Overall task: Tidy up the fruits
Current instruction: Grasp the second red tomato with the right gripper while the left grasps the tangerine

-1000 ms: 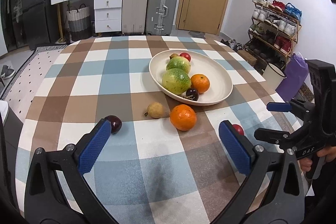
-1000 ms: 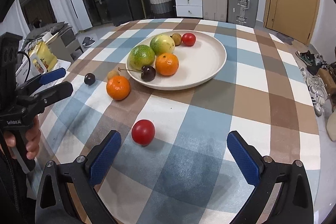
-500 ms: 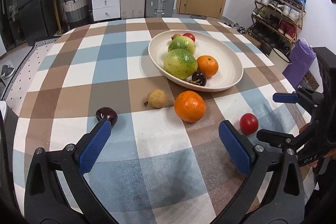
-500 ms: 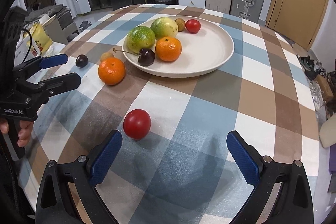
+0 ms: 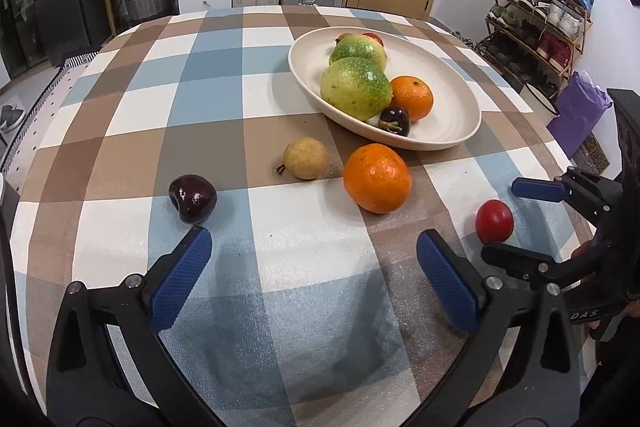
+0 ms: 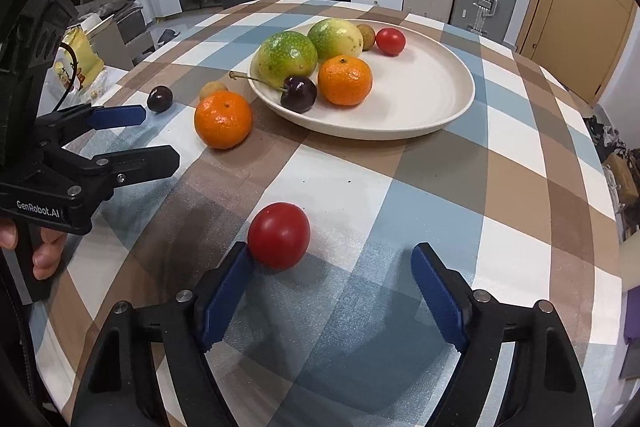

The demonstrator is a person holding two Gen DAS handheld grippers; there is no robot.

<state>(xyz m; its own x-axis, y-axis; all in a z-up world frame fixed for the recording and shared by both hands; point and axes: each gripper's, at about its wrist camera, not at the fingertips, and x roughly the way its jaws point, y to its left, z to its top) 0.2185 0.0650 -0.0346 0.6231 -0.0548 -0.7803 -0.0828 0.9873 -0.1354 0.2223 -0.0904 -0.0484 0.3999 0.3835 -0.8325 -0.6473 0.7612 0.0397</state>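
Both tools share one build: matte black plastic frames with curved arms, silver screw heads at the joints, and blue pads with a fine cross-hatched texture on each finger. The left gripper (image 6: 132, 137) carries white "GenRobot.AI" lettering on its body (a thin black cable loops above it). The right gripper (image 5: 516, 219) shows white letters ending in "DAS".

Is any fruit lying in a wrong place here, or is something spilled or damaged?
Nothing is spilled or damaged. Four fruits lie on the tablecloth outside the plate: a red tomato, an orange, a small tan fruit and a dark cherry. The other fruits are already in the plate.
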